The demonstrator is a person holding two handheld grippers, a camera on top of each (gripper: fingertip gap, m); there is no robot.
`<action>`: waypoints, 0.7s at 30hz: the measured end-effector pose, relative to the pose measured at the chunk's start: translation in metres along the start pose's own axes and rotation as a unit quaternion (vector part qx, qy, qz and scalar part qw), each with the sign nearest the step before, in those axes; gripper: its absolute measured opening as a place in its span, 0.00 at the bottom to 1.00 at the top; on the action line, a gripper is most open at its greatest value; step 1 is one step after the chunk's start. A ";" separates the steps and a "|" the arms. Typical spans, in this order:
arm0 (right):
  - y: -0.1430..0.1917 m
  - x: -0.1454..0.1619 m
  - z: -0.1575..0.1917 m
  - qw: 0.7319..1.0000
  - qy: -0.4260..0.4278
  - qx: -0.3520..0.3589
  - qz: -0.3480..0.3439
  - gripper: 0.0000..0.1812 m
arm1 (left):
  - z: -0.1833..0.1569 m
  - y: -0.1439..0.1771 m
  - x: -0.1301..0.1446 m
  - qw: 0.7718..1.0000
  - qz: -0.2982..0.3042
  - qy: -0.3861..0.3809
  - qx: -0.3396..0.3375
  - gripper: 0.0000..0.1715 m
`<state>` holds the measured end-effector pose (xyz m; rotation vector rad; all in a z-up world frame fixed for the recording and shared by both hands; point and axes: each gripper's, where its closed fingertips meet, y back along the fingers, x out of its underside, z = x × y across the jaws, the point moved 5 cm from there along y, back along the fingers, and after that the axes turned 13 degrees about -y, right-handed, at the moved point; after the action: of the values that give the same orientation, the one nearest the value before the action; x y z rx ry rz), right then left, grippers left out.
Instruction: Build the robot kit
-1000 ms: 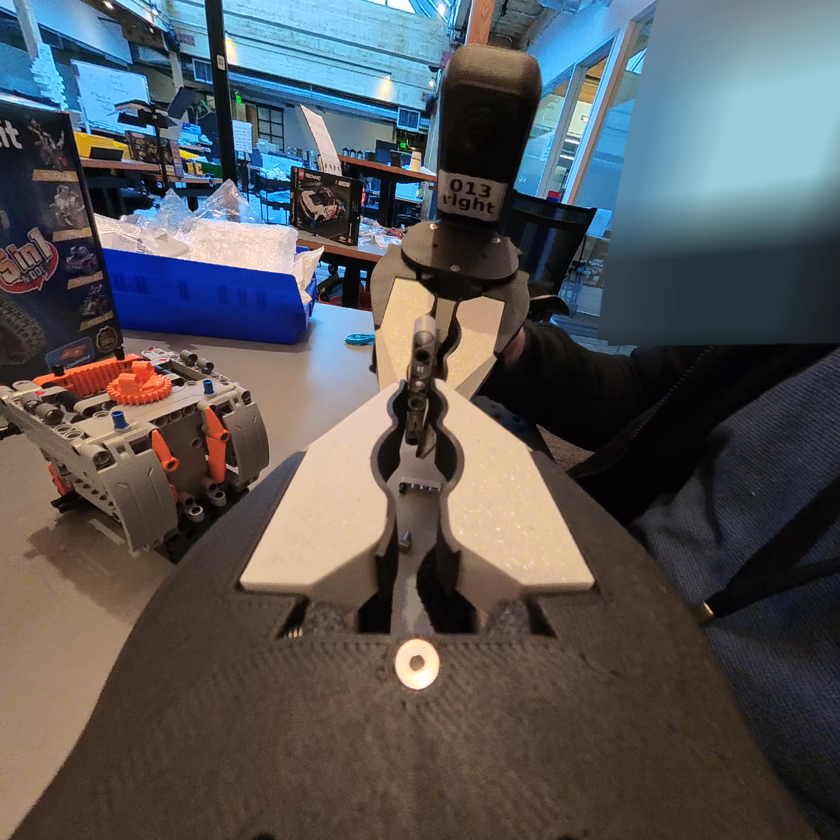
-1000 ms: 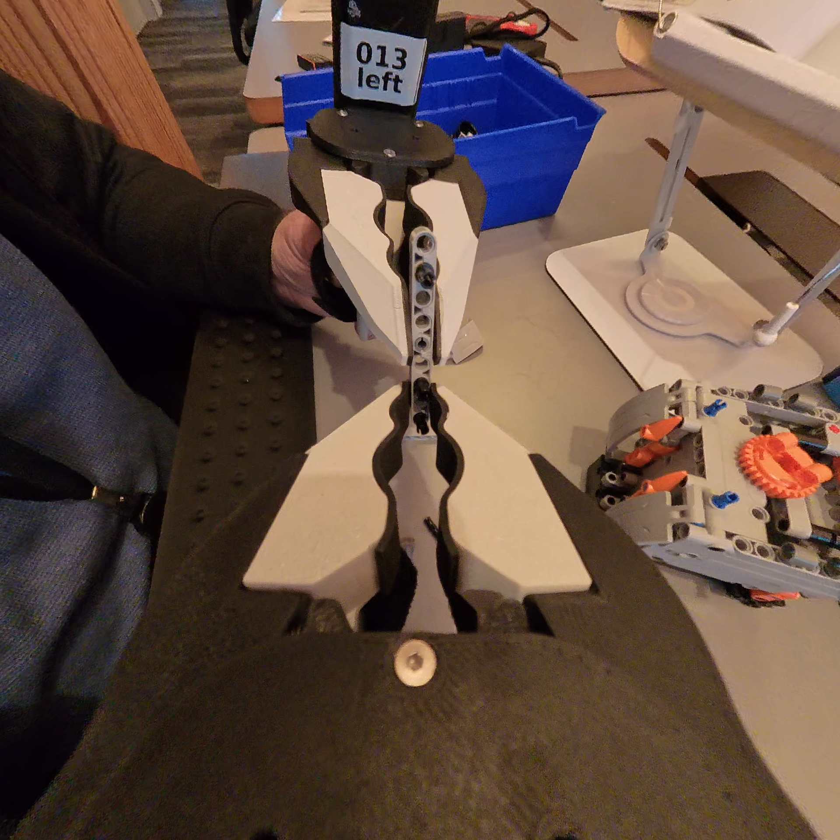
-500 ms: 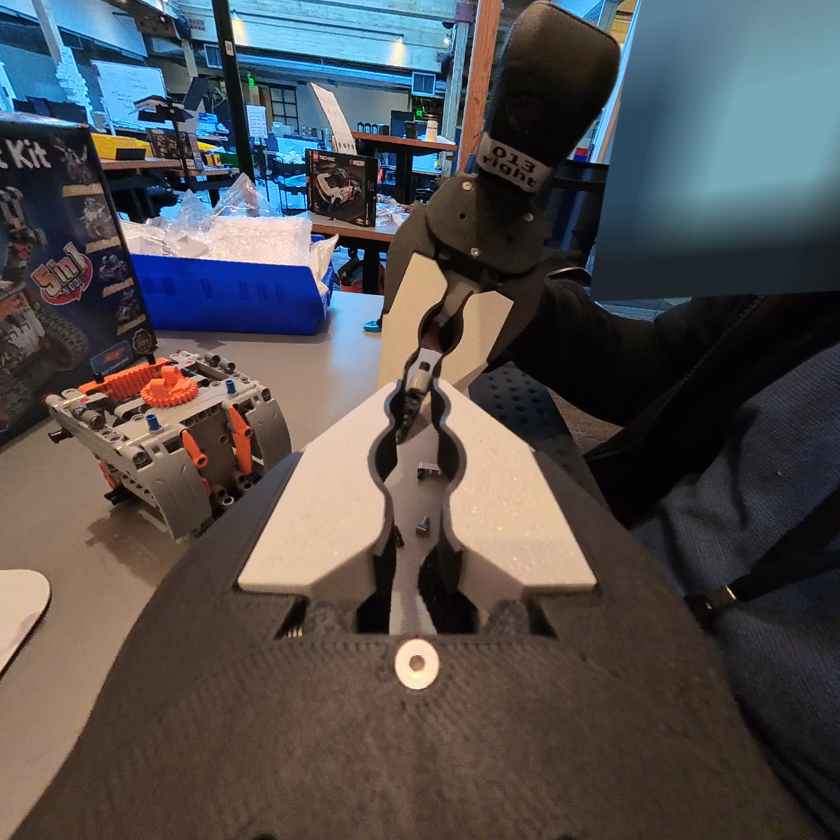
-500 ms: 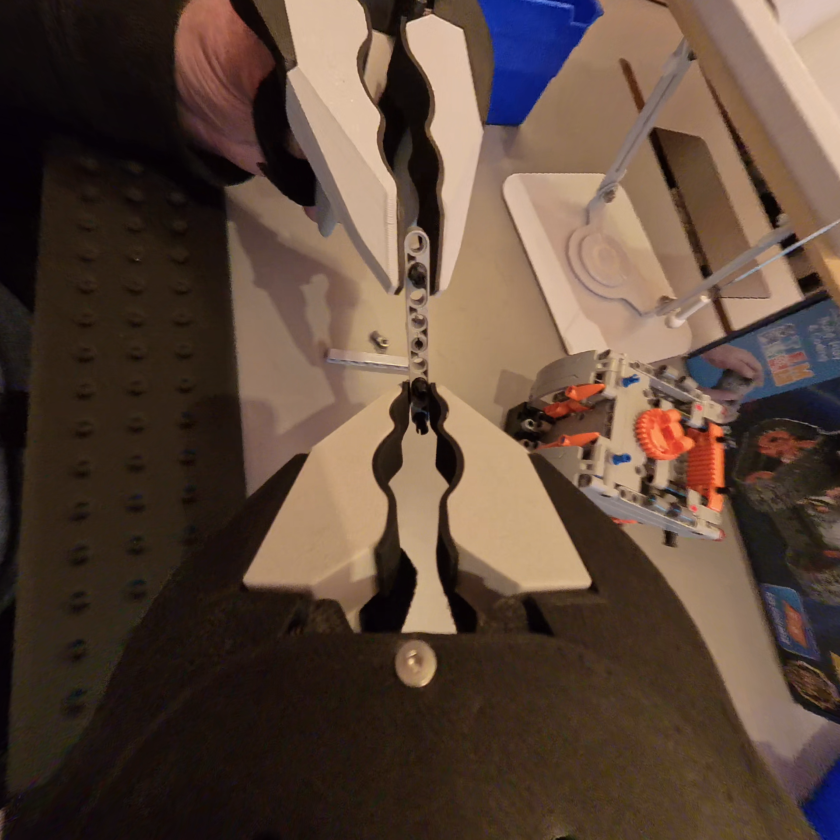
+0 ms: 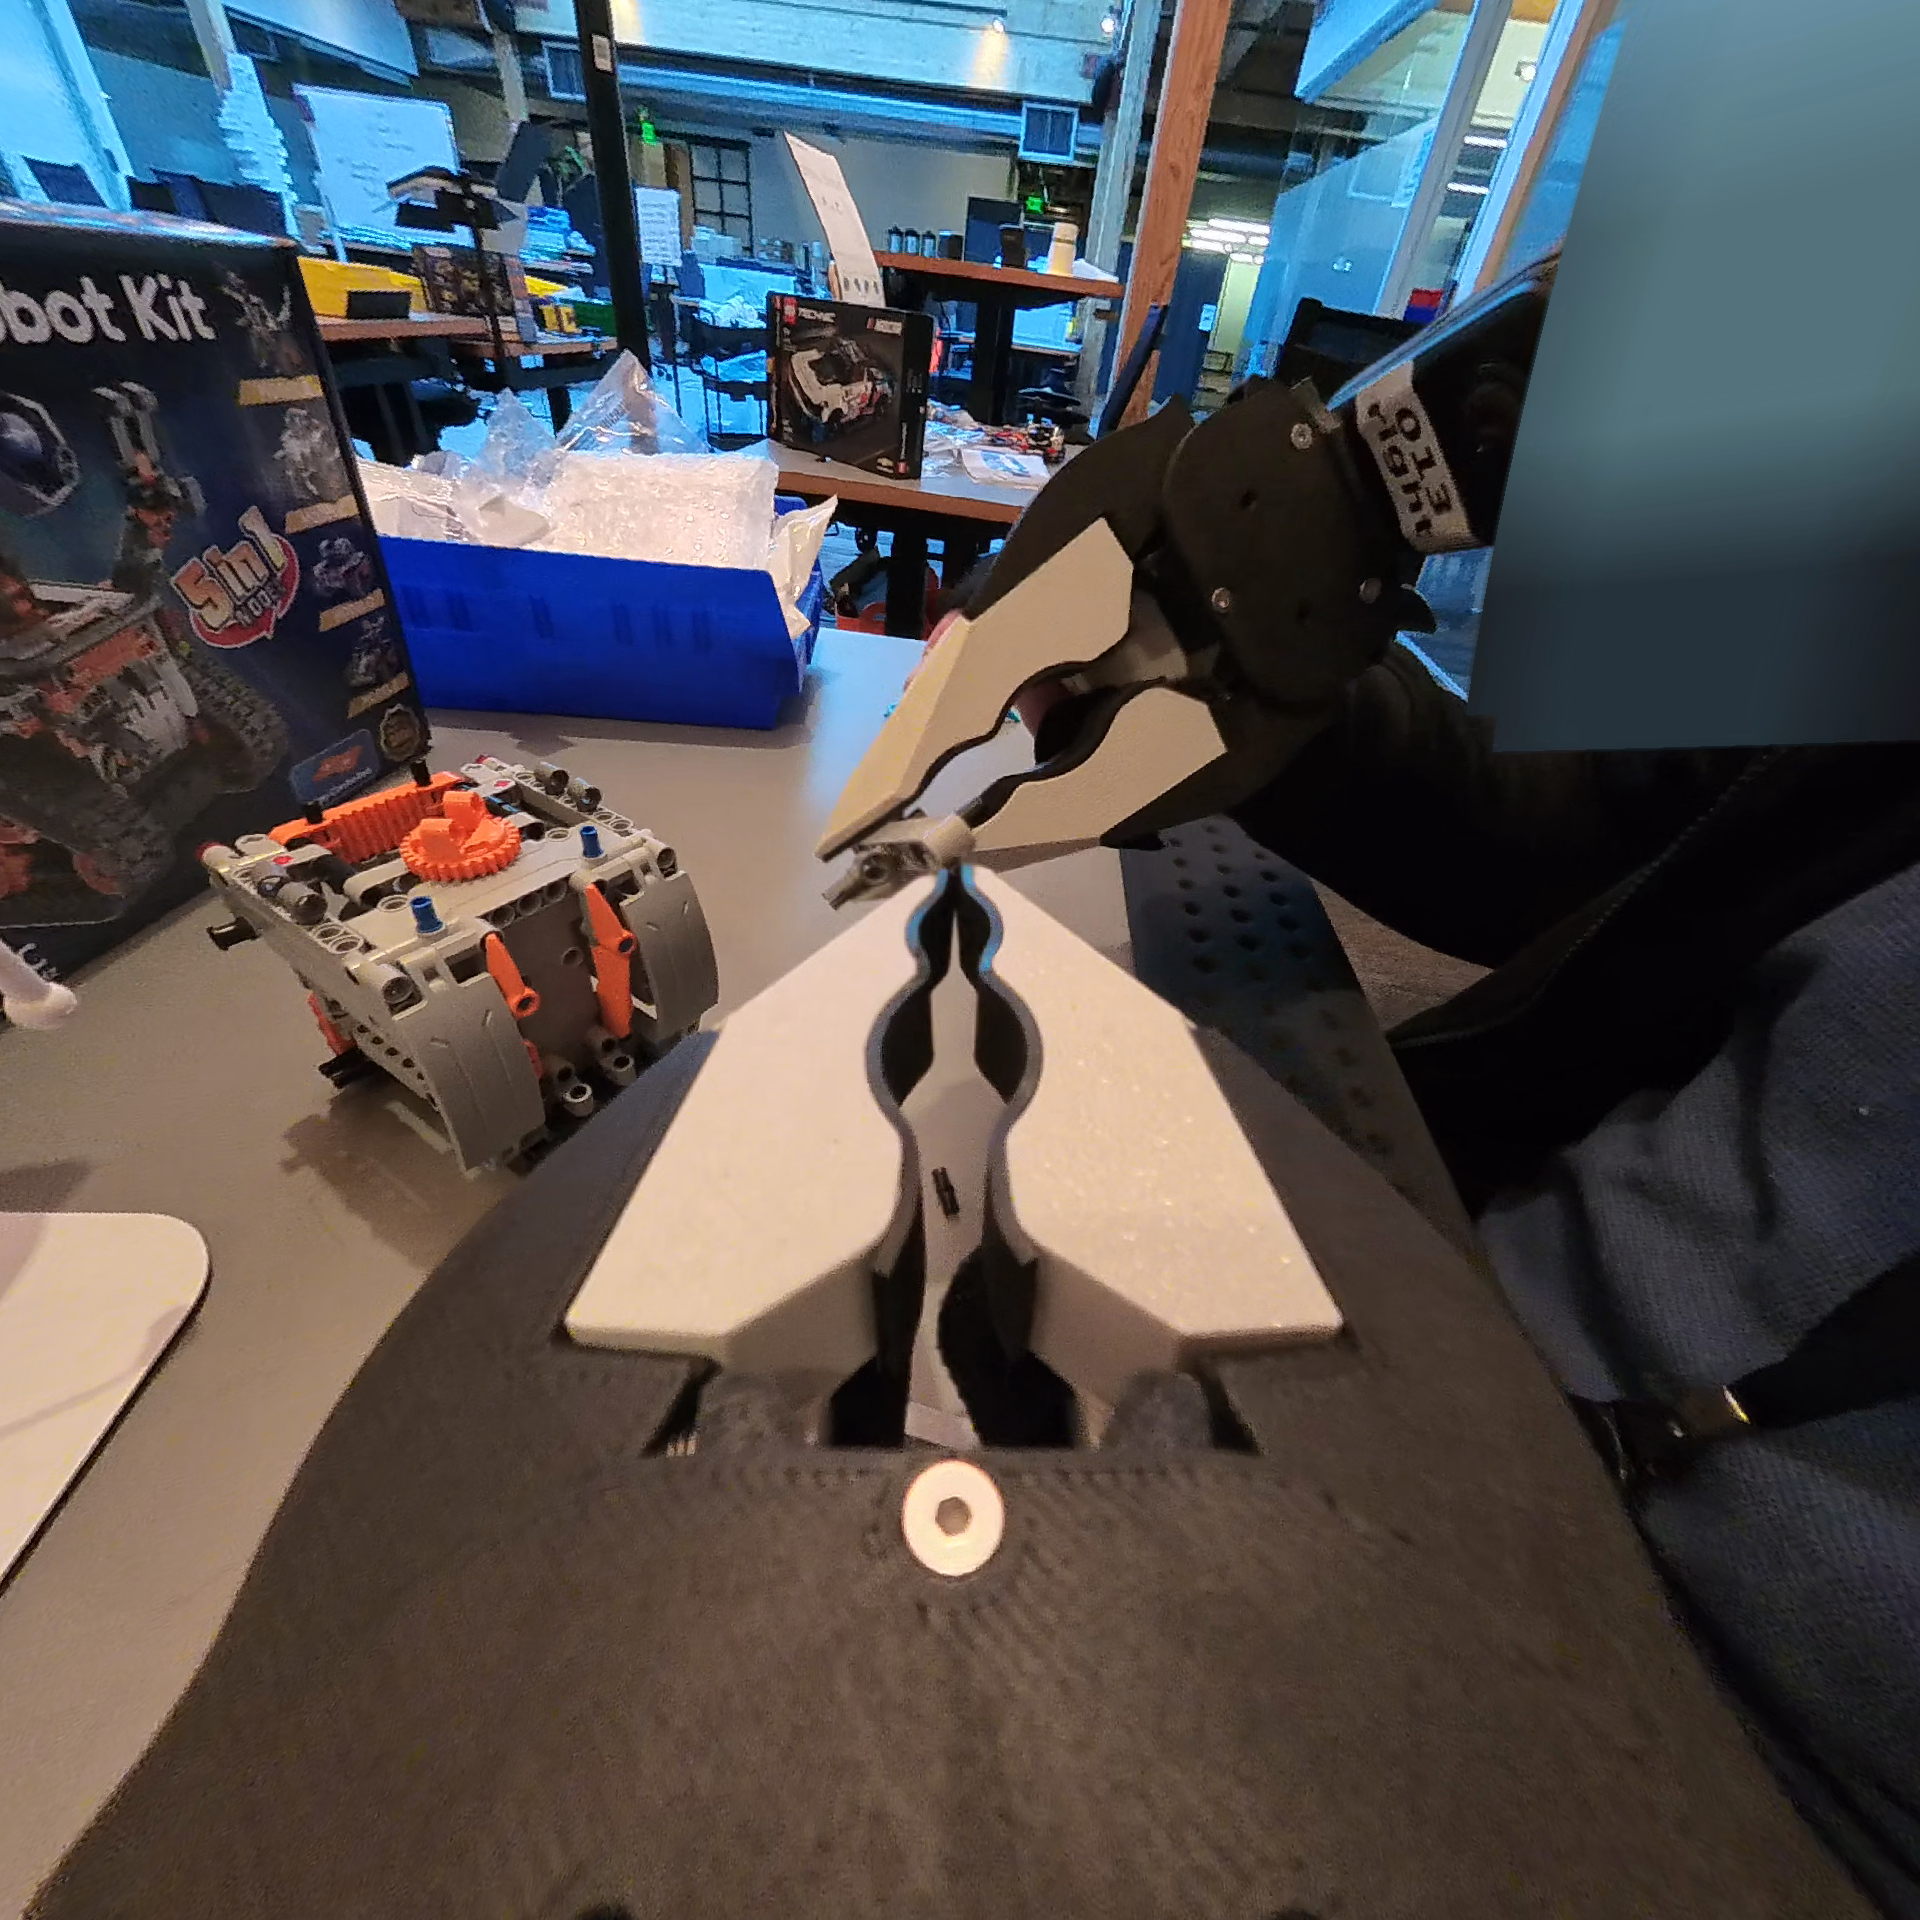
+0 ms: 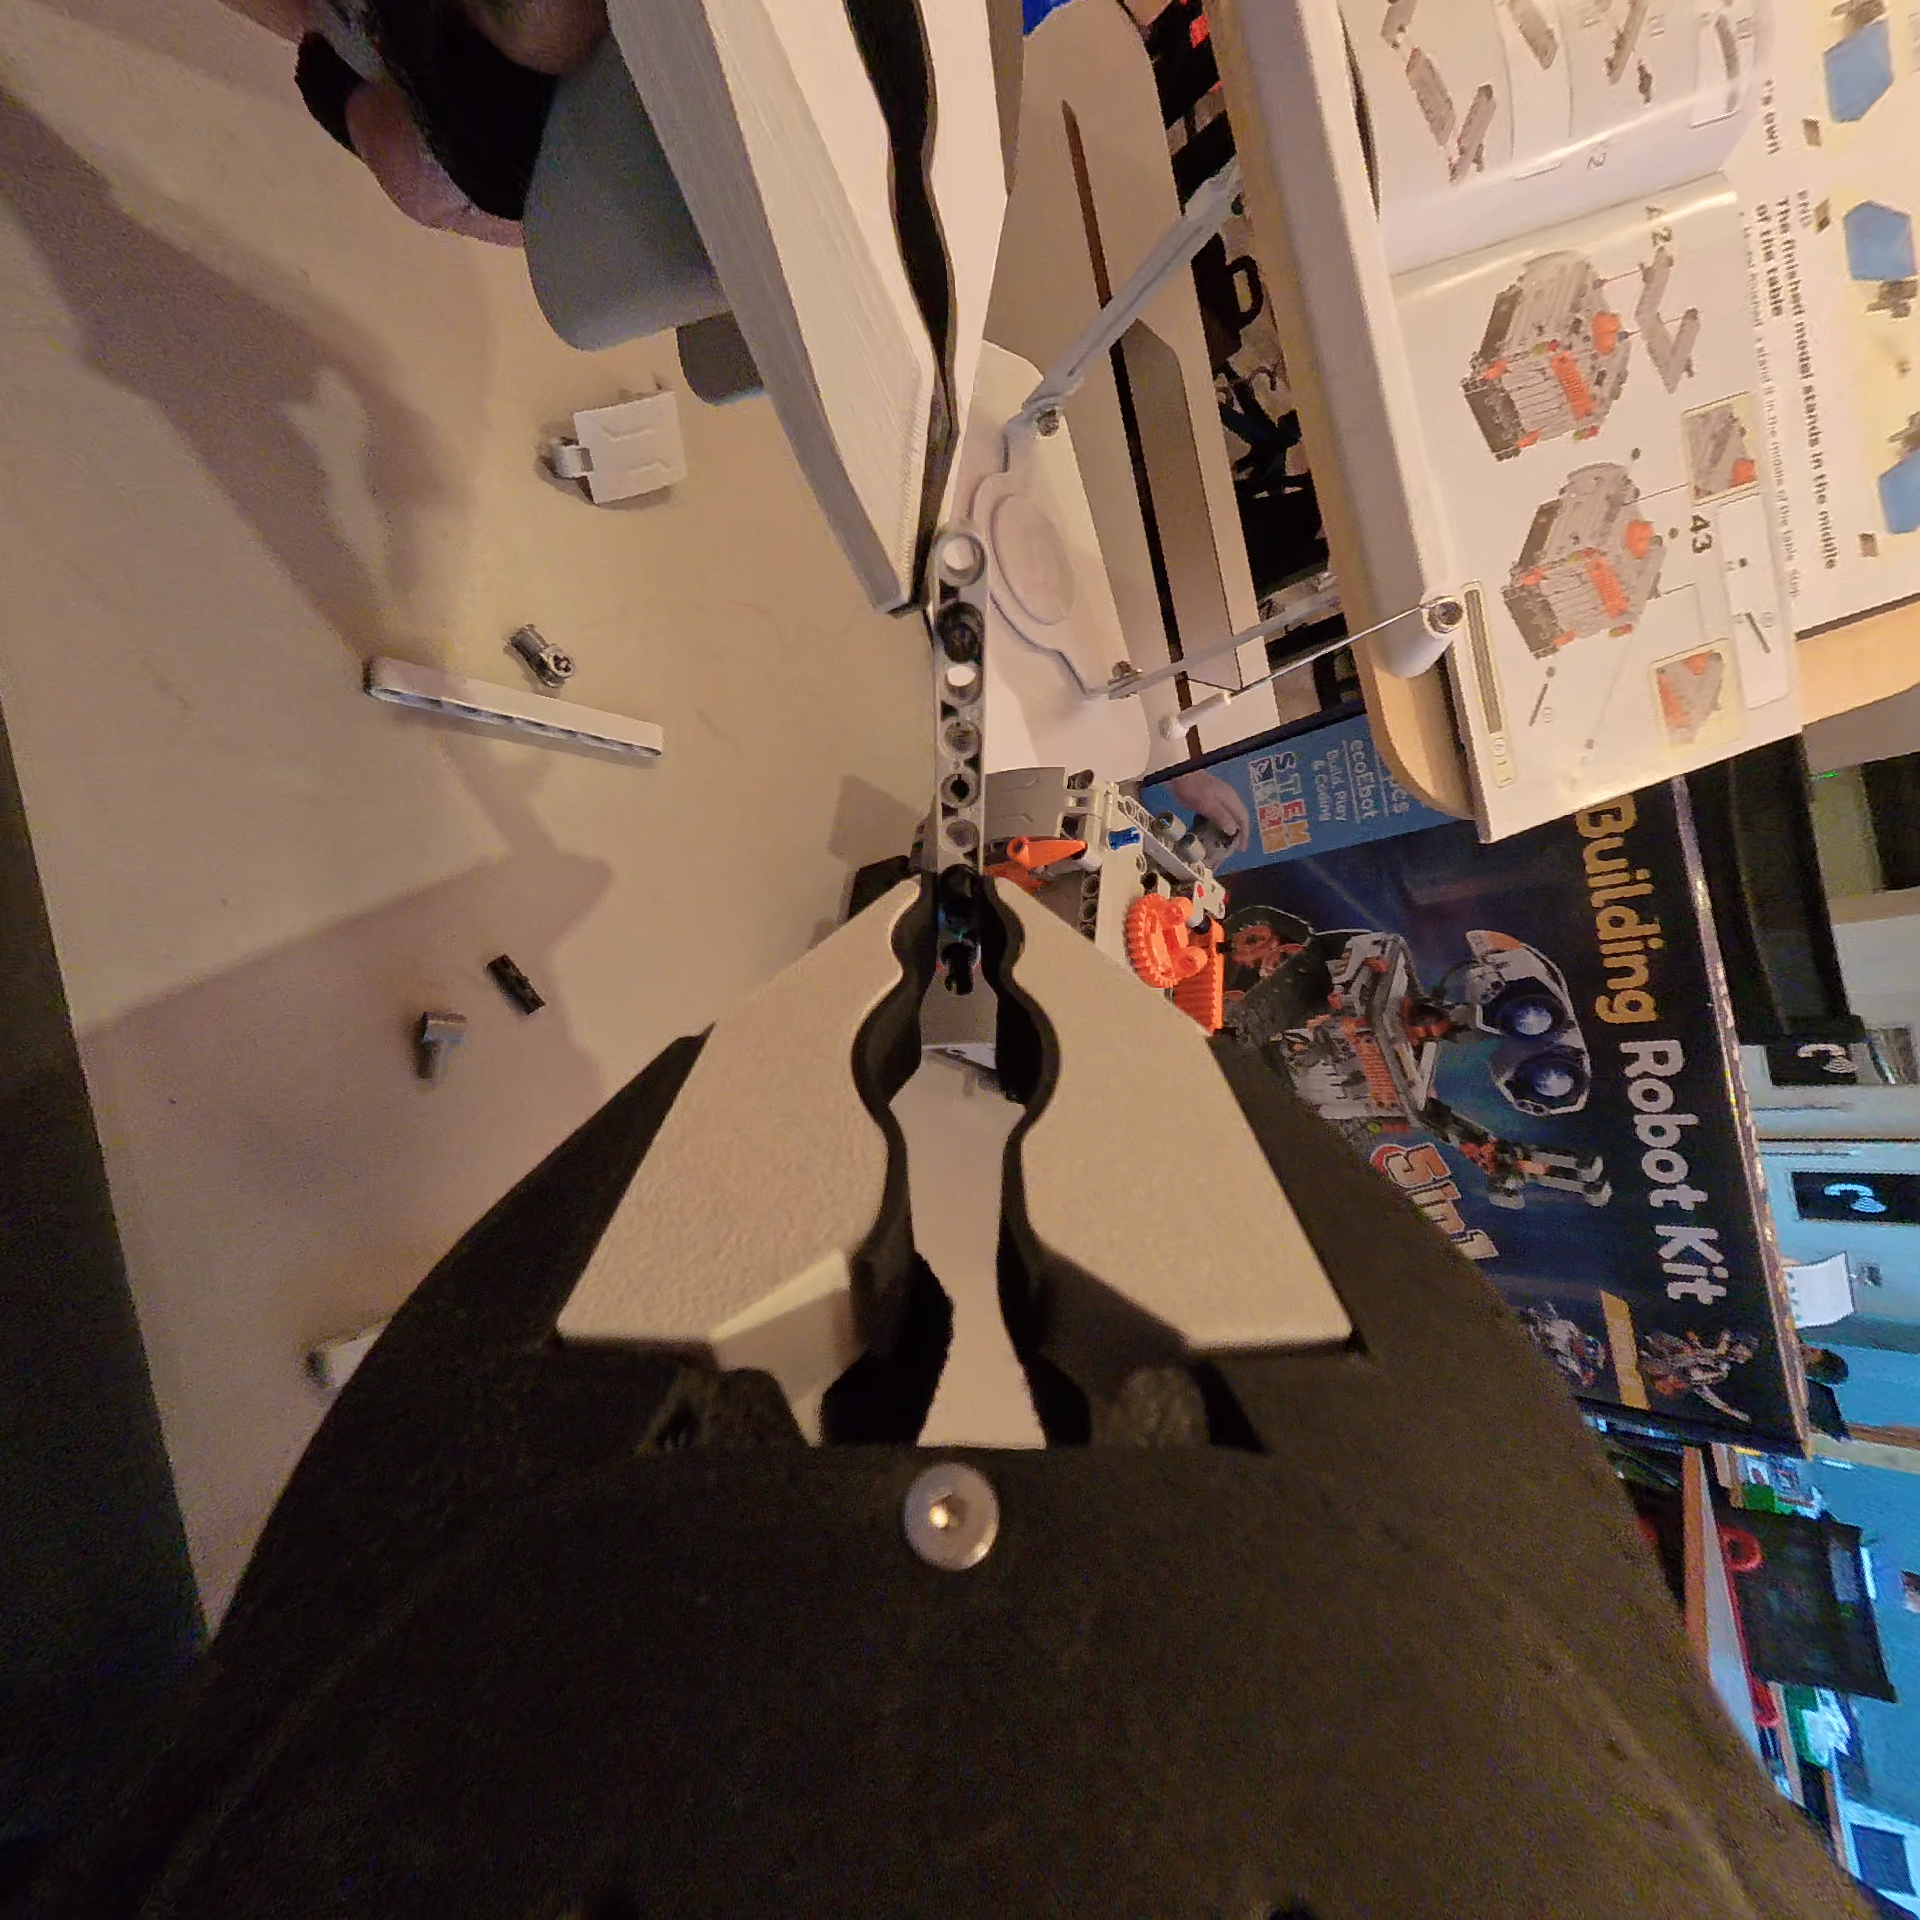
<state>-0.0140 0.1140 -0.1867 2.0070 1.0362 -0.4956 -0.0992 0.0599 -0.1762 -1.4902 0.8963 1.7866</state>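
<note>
My right gripper [image 6: 956,914] is shut on one end of a grey perforated beam [image 6: 958,727]; a black pin sits in the beam at the held end. The beam sticks out forward, above the table. In the left wrist view the right gripper [image 5: 904,831] comes in from the right, tilted on its side, with the beam [image 5: 899,850] at its tips. My left gripper [image 5: 951,883] is shut with nothing between its tips, just below the beam. Its fingers [image 6: 831,312] show in the right wrist view beside the beam's far end.
A grey and orange brick-built vehicle [image 5: 457,935] stands on the grey table left of the grippers. Behind it are a kit box [image 5: 156,582] and a blue bin [image 5: 592,634]. A white beam [image 6: 509,712] and small loose parts lie on the table. An instruction booklet [image 6: 1610,364] rests on a stand. Tip to tip, the grippers are about 6 cm apart.
My left gripper let go of the beam's far end and closed on nothing. My right gripper kept the beam and rolled onto its side, swinging the beam with it.
</note>
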 end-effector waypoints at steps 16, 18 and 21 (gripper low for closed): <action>0.000 0.007 0.002 1.000 0.015 0.006 0.005 0.02 | 0.001 -0.005 0.002 1.000 0.012 -0.004 -0.011 0.08; -0.002 0.007 0.004 1.000 0.014 0.003 0.002 0.02 | -0.001 -0.005 -0.001 1.000 0.009 -0.019 -0.012 0.08; -0.001 0.007 0.005 1.000 0.001 -0.014 -0.004 0.03 | -0.004 -0.004 -0.003 0.999 0.009 -0.037 -0.012 0.09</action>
<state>-0.0105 0.1138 -0.1939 1.9811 1.0475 -0.4806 -0.0931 0.0591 -0.1742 -1.4253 0.8570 1.8582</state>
